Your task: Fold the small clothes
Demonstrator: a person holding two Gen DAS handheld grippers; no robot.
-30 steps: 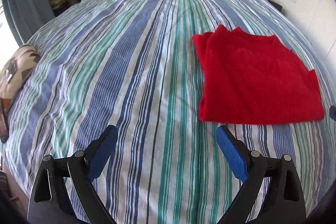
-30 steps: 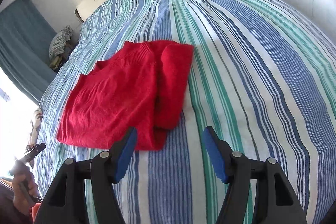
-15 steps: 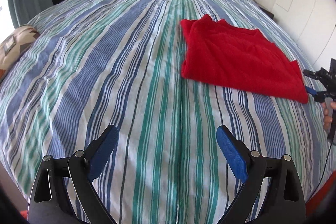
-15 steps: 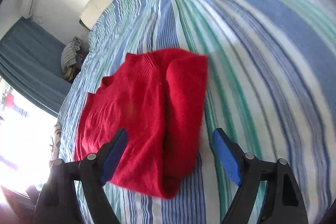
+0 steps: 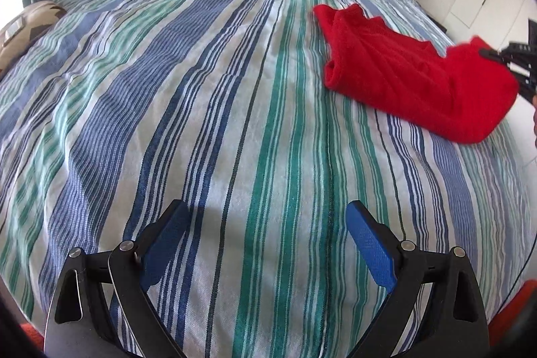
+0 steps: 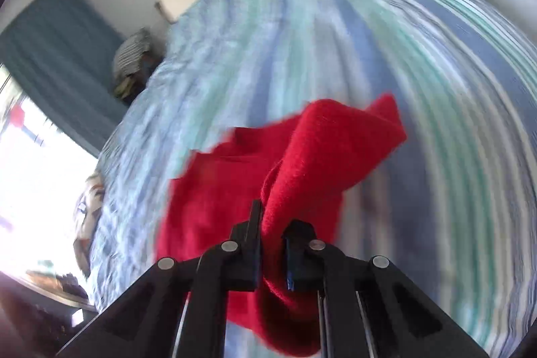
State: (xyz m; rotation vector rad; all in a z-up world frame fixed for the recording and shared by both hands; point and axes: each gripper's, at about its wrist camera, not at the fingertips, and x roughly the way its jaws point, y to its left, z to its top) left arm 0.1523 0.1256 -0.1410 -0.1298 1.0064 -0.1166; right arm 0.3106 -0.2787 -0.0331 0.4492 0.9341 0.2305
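Fingers: my right gripper (image 6: 273, 252) clamps the red knitted sweater (image 5: 412, 72), my left gripper (image 5: 265, 244) gapes empty | sweater: far right on striped bedspread (image 5: 201, 123), near edge raised | progress: I judge partly folded, further folds remaining.

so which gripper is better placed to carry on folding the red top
Right. The right gripper is already shut on an edge of the red top and lifting it. The left gripper is open over bare striped bedspread, apart from the garment.
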